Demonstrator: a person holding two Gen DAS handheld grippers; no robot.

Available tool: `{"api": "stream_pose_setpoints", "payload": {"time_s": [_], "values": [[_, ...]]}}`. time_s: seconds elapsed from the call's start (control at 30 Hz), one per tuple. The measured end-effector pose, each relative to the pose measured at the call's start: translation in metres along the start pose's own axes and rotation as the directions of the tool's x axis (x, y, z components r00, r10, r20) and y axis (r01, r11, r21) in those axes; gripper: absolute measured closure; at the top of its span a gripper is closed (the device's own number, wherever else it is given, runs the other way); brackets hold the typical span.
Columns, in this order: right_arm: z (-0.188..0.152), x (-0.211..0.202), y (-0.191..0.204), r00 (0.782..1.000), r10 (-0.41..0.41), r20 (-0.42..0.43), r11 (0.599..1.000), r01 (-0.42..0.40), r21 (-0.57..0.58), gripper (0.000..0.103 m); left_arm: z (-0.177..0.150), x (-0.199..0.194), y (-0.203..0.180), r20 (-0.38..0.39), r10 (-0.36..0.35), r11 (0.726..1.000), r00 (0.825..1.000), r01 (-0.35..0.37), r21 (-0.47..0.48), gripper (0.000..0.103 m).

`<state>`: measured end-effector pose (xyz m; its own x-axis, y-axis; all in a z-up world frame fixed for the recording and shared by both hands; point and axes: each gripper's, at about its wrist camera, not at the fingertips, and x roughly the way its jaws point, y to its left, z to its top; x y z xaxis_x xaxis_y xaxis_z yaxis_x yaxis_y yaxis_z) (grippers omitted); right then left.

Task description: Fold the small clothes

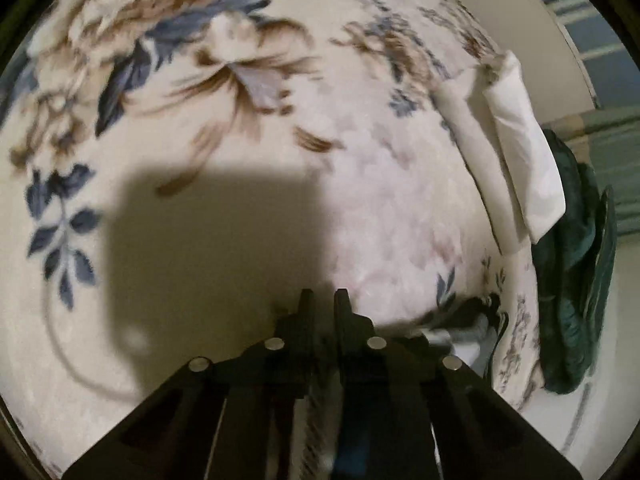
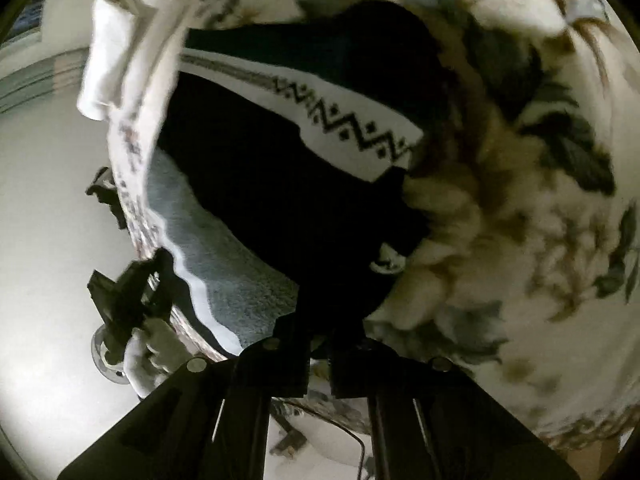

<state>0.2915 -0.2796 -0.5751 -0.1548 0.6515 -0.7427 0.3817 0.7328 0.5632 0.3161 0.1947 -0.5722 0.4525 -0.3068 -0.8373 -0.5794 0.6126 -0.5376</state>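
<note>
In the right wrist view a dark garment (image 2: 288,208) with a white zigzag-patterned band (image 2: 352,128) and a grey part (image 2: 240,280) lies on the floral blanket (image 2: 520,220). My right gripper (image 2: 318,320) has its jaws close together at the garment's near edge; the cloth seems pinched between them. In the left wrist view my left gripper (image 1: 323,300) hovers over bare floral blanket (image 1: 240,120), jaws nearly together with nothing between them. A folded white cloth (image 1: 516,140) lies at the blanket's right edge, and a dark green garment (image 1: 568,280) hangs beside it.
The blanket's edge drops off at the right of the left wrist view, with pale floor (image 1: 616,320) beyond. In the right wrist view the other gripper (image 2: 128,292) shows at lower left over pale floor (image 2: 48,220). A white cloth (image 2: 120,40) lies at the upper left.
</note>
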Motion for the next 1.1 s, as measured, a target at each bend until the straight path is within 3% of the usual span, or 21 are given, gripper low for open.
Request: {"api": "stream_pose_setpoints", "payload": {"time_s": [0.07, 0.13, 0.17, 0.2, 0.23, 0.27, 0.33, 0.43, 0.53, 0.6, 0.67, 0.77, 0.83, 0.9, 1.1], "values": [[0.004, -0.003, 0.005, 0.999, -0.014, -0.045, 1.0, 0.013, -0.011, 0.095, -0.002, -0.006, -0.002, -0.029, -0.055, 0.998, 0.998, 0.055, 0.012, 0.094], [0.006, -0.01, 0.014, 0.996, -0.015, -0.085, 1.0, 0.012, -0.028, 0.083, -0.011, -0.018, -0.002, -0.053, -0.066, 0.997, 0.996, 0.068, 0.033, 0.085], [0.008, -0.015, 0.021, 0.994, -0.01, -0.106, 0.999, 0.005, -0.047, 0.077, -0.017, -0.025, 0.0, -0.052, -0.074, 0.997, 0.996, 0.075, 0.031, 0.071], [0.008, -0.021, 0.025, 0.994, -0.022, -0.111, 0.998, 0.015, -0.066, 0.057, -0.024, -0.034, 0.005, -0.042, -0.083, 0.996, 0.996, 0.084, 0.021, 0.056], [0.01, -0.031, 0.031, 0.993, -0.056, -0.105, 0.994, 0.045, -0.103, 0.043, -0.033, -0.047, 0.012, -0.018, -0.1, 0.995, 0.995, 0.1, -0.002, 0.048], [0.012, -0.04, 0.035, 0.993, -0.068, -0.093, 0.99, 0.056, -0.128, 0.04, -0.04, -0.054, 0.018, -0.003, -0.115, 0.993, 0.993, 0.115, -0.022, 0.04], [0.022, -0.055, 0.035, 0.993, -0.073, -0.09, 0.986, 0.058, -0.159, 0.02, -0.059, -0.065, 0.034, 0.01, -0.154, 0.984, 0.988, 0.154, -0.085, 0.04], [0.043, -0.071, 0.015, 0.994, -0.087, -0.069, 0.985, 0.075, -0.157, 0.017, -0.084, -0.064, 0.048, -0.002, -0.179, 0.977, 0.984, 0.178, -0.117, 0.039], [0.074, -0.055, -0.003, 0.991, -0.029, -0.127, 0.979, 0.003, -0.202, 0.012, -0.108, -0.044, 0.055, -0.052, -0.229, 0.967, 0.972, 0.22, -0.131, 0.039], [0.085, -0.033, -0.019, 0.983, 0.026, -0.182, 0.984, -0.057, -0.167, 0.011, -0.116, -0.028, 0.056, -0.057, -0.287, 0.949, 0.956, 0.276, -0.15, 0.039], [0.087, -0.004, -0.036, 0.953, 0.156, -0.258, 0.978, -0.185, -0.092, 0.011, -0.117, -0.014, 0.054, -0.037, -0.361, 0.921, 0.932, 0.35, -0.17, 0.036], [0.084, 0.026, -0.031, 0.927, 0.232, -0.294, 0.956, -0.273, -0.107, 0.011, -0.11, 0.001, 0.048, -0.01, -0.422, 0.895, 0.906, 0.415, -0.164, 0.03], [0.084, 0.038, -0.026, 0.922, 0.259, -0.287, 0.947, -0.301, -0.112, 0.004, -0.104, 0.008, 0.042, -0.011, -0.449, 0.883, 0.893, 0.442, -0.158, 0.029], [0.087, 0.045, -0.023, 0.911, 0.311, -0.271, 0.935, -0.344, -0.083, 0.0, -0.098, 0.012, 0.035, -0.026, -0.448, 0.887, 0.894, 0.441, -0.137, 0.029], [0.089, 0.045, -0.01, 0.889, 0.377, -0.261, 0.909, -0.409, -0.079, 0.001, -0.09, 0.022, 0.014, -0.043, -0.425, 0.904, 0.904, 0.422, -0.071, 0.029]]}}
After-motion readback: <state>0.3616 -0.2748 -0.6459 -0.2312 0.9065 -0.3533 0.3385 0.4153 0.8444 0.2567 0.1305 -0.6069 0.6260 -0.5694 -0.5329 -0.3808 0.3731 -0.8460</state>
